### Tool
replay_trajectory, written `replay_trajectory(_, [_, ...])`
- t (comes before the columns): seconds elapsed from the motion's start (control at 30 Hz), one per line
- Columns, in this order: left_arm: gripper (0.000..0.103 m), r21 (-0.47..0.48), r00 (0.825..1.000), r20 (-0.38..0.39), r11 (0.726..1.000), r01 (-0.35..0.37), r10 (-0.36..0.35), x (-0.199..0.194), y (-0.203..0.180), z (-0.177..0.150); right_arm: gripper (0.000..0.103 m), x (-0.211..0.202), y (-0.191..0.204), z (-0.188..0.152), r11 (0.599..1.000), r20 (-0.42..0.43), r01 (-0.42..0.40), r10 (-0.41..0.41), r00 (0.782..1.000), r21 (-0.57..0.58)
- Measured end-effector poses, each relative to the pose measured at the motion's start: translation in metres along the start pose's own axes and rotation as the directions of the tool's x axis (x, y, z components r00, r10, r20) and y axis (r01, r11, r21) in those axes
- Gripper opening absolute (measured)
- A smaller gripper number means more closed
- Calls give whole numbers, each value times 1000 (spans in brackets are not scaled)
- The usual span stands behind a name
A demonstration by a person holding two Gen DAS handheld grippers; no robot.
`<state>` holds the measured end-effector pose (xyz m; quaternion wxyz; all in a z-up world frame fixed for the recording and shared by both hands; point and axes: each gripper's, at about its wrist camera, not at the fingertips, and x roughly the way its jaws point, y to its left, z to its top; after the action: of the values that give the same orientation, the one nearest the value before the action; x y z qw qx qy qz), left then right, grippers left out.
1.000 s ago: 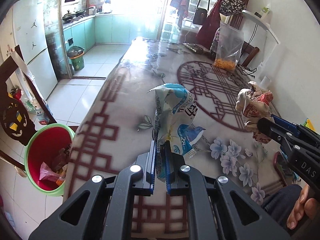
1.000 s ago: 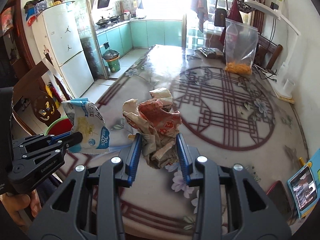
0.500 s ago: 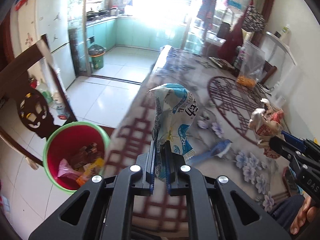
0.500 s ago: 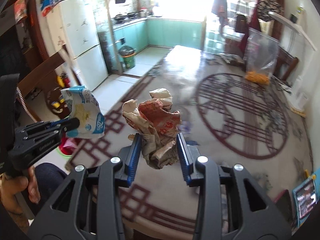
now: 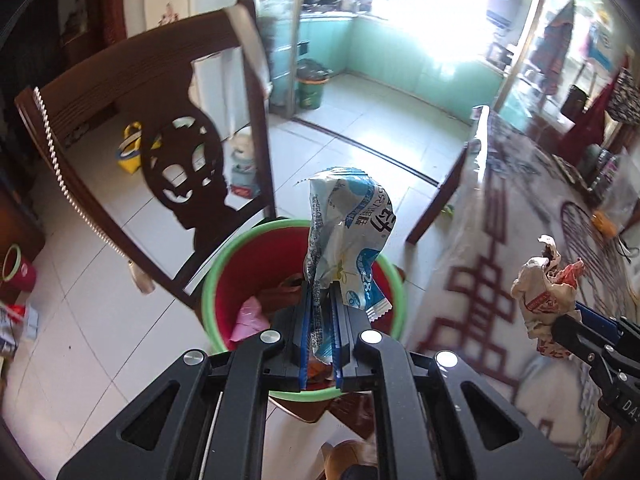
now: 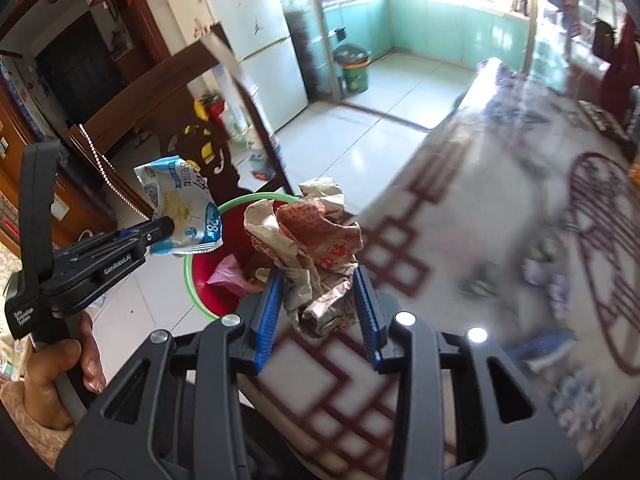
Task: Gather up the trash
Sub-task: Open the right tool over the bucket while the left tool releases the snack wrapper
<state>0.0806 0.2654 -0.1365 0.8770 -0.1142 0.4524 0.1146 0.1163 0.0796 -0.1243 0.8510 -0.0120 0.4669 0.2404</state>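
Observation:
My left gripper (image 5: pixel 321 300) is shut on a blue and white snack wrapper (image 5: pixel 348 236), which stands up between the pads right above a red bin with a green rim (image 5: pixel 224 280). The bin holds several scraps of trash. My right gripper (image 6: pixel 318 276) is shut on a crumpled brown and red paper wrapper (image 6: pixel 308 240), held over the table edge beside the red bin (image 6: pixel 208 280). In the right wrist view the left gripper (image 6: pixel 162 226) carries the snack wrapper (image 6: pixel 180 208) at the left. The paper wrapper (image 5: pixel 548 292) shows at the right of the left wrist view.
A dark wooden chair (image 5: pixel 132 128) stands just behind the bin. The table with its patterned cloth (image 6: pixel 500 220) fills the right side. A white fridge (image 6: pixel 256 32) and a green kitchen bin (image 6: pixel 354 68) stand farther off on the tiled floor. A person's hand (image 6: pixel 60 364) grips the left handle.
Both grippers have swung left, off the table toward the floor. The red bin, earlier at the lower left, now lies right under the snack wrapper. Both grips are unchanged.

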Motion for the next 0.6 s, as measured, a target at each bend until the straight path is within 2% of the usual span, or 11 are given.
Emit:
replay_trajectory(0.1, [9,-10,999,-5,999,-31,31,9,10,3,36,18,11,10,1000,-22,-20,20,1000,-6])
replay_trajectory(0.13, [13,-15,999,-2,999,-38,38,11,14,4,41,20,14,13,1000,-23,-29,29,999,-13])
replay_trajectory(0.17, [35,-18,998,3,998,-57,57,13,16,5,43,21,16,15,999,-23,-39,38,999,-19])
replay_trajectory(0.2, [63,-21,998,15,997,-68,69,12,16,5,52,22,20,17,998,-21,-60,59,998,-30])
replay_trajectory(0.23, [73,-24,996,31,997,-79,80,10,15,4,61,22,23,18,997,-19,-70,69,997,-38])
replay_trajectory(0.27, [79,-28,994,52,995,-91,92,9,15,4,64,19,26,18,996,-10,-72,71,997,-48])
replay_trajectory(0.47, [81,-18,995,73,998,-67,68,-3,1,2,79,-16,17,14,997,69,-66,69,995,-47])
replay_trajectory(0.6, [93,2,992,127,1000,-1,1,-24,-22,-1,92,-58,-3,0,1000,158,20,-16,987,-20])
